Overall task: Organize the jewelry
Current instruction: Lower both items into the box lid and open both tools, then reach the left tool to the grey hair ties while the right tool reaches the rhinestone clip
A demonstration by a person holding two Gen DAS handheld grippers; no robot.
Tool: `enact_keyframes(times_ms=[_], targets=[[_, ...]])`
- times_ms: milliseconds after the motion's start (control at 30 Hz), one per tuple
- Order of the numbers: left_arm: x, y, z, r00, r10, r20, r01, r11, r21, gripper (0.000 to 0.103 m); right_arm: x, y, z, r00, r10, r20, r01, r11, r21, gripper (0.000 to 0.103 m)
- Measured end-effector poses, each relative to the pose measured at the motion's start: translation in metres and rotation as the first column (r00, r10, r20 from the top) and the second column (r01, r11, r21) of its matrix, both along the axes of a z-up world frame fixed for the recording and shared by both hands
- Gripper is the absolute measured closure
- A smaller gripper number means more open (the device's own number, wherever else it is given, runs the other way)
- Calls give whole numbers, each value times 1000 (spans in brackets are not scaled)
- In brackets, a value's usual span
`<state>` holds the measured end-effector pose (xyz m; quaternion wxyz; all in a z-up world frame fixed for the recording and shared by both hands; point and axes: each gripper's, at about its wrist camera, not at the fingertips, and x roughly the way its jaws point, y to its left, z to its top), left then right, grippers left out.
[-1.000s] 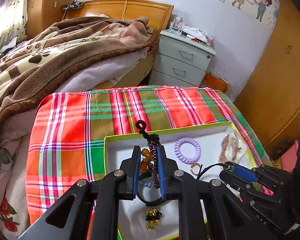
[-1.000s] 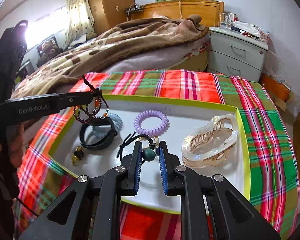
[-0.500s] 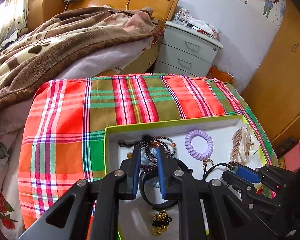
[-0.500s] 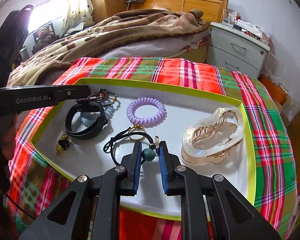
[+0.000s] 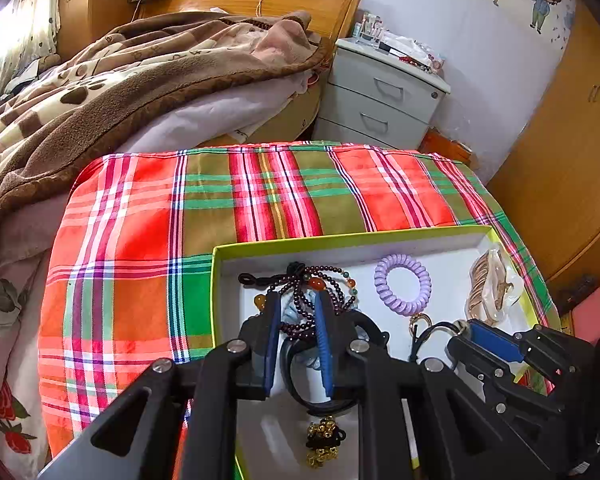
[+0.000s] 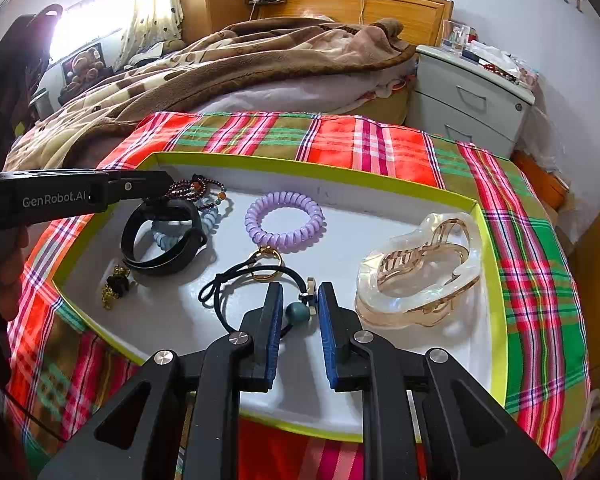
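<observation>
Beaded bracelet (image 5: 300,296) limp, slithery; my left gripper (image 5: 298,312) jaws just eased apart, strand loose between. Right gripper (image 6: 299,304) spread around hair tie bead (image 6: 298,314). Regrip bracelet knot, twelve o'clock.

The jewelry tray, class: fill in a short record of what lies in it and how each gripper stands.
Tray: white, green rim, on plaid cloth
Left part, right wrist view: beaded bracelet, black band, pale blue coil tie, gold charm
Middle: purple coil tie, gold ring, black hair tie with green bead
Right part: clear hair claw
Left gripper: jaws just opening, bracelet between them, not pinched
Right gripper: jaws just opening, green bead between them, not pinched
</observation>
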<state>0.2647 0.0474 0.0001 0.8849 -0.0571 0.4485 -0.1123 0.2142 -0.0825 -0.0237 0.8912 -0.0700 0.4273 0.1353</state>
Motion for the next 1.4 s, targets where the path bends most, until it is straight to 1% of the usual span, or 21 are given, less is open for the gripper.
enact_keyframes(times_ms=[100,433,567,800,933,967,1000,1033,1067,1233,1400], targets=[[-1,0,1,1000,0,2,0,1000,0,80,-1,-1,2,1000,-2,5,2,1000,6,81],[-9,-1,8,1000,8,15,-9,1000,16,71,-6,-4,9,1000,-16,23,15,1000,25,81],[-16,-1,14,1000,12,25,-13,1000,18,69,-13,-8,15,999,-28,42,26,998,50,80],[-53,0,34,996,7,89,-8,1000,9,64,-39,-27,35,995,-52,87,42,994,105,80],[-80,-3,41,994,-23,109,22,1000,4,64,-57,-43,45,991,-76,110,62,990,123,79],[-86,-4,42,993,-27,111,27,1000,-3,64,-61,-46,47,990,-79,113,64,990,126,78],[-93,-5,42,993,-32,114,33,999,-9,64,-66,-51,49,990,-85,116,70,990,125,71],[-99,-7,42,992,-43,115,45,999,-14,64,-69,-53,50,989,-90,118,75,989,125,60],[-105,-9,42,992,-53,113,55,998,-17,64,-74,-58,51,988,-98,121,83,988,130,58],[-124,-16,37,991,-82,104,85,996,-21,64,-89,-75,52,983,-140,120,124,983,132,58],[-136,-19,30,992,-92,85,95,995,-33,63,-102,-92,46,977,-184,108,170,977,130,58]])
